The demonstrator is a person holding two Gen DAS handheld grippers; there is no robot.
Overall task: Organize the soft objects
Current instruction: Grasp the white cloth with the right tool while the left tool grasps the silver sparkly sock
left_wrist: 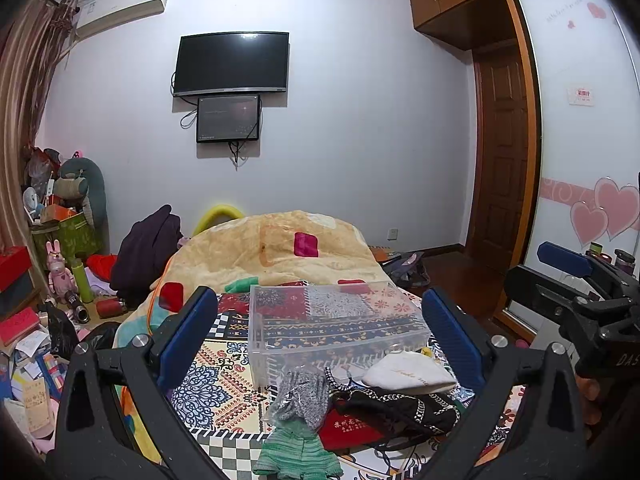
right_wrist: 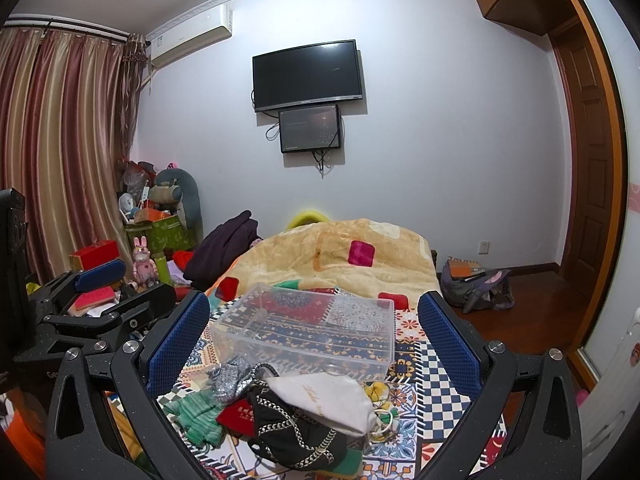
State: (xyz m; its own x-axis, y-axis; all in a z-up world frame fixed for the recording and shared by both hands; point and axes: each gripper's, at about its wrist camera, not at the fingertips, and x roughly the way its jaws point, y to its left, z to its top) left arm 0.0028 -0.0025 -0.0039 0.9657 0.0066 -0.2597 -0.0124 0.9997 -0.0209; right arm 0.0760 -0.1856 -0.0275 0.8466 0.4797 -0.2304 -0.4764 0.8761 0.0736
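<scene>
Both tongs, left (left_wrist: 320, 344) and right (right_wrist: 314, 340), are spread wide and hold nothing, hovering side by side above the bed (left_wrist: 224, 396). The heap of soft things (right_wrist: 296, 412) lies just ahead and below, its long axis crosswise; the clear box (right_wrist: 308, 326) stands just beyond. The right tongs seem nearer the white pouch (right_wrist: 324, 400), which half-hides the pieces underneath.

Lived-in home bedroom, bed (left_wrist: 304, 344) under patterned quilt, beige blanket (left_wrist: 276, 252) heaped on it, wall-mounted television (right_wrist: 307, 76), striped curtains (right_wrist: 60, 144), air conditioner (right_wrist: 190, 36), wooden wardrobe (left_wrist: 452, 4), cluttered floor (left_wrist: 28, 360)
</scene>
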